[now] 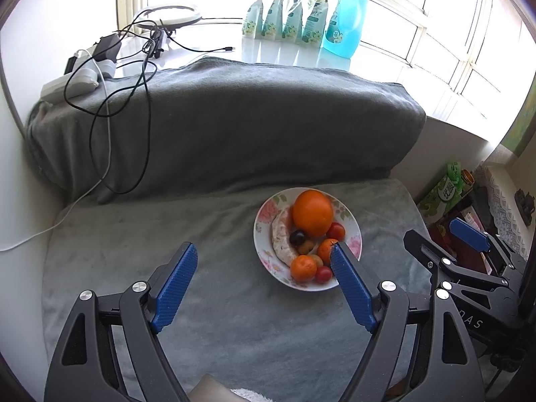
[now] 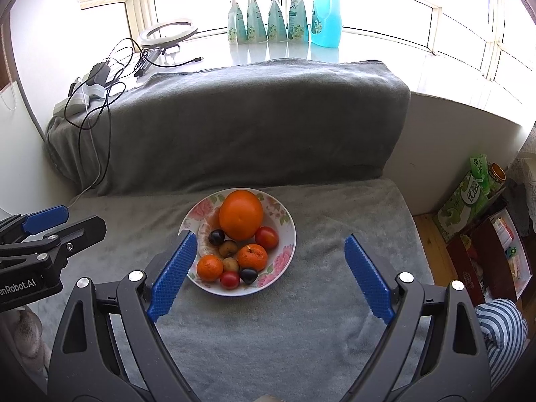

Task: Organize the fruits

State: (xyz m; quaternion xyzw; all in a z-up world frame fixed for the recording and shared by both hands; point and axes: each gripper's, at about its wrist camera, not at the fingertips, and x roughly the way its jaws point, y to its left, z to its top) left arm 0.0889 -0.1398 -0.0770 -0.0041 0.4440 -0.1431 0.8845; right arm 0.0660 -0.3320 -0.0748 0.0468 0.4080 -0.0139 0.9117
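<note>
A floral white bowl [image 1: 355, 234] [image 2: 284, 251] sits on a grey blanket. It holds a large orange [image 1: 312, 212] [image 2: 241, 214], two small tangerines [image 2: 253, 256], red cherry tomatoes [image 2: 267, 237], dark grapes [image 2: 216, 236] and a pale peeled fruit piece [image 1: 280, 239]. My left gripper [image 1: 264, 254] is open and empty, just left of and in front of the bowl; its right finger overlaps the bowl's near rim. My right gripper [image 2: 271, 244] is open and empty, in front of the bowl, its left finger at the bowl's left rim.
A grey-covered cushion [image 2: 234, 117] stands behind the bowl. Cables [image 1: 110, 107] hang over its left end. Detergent pouches and a blue bottle [image 2: 325, 6] stand on the windowsill. Boxes and a green carton [image 2: 469, 197] lie on the floor at right.
</note>
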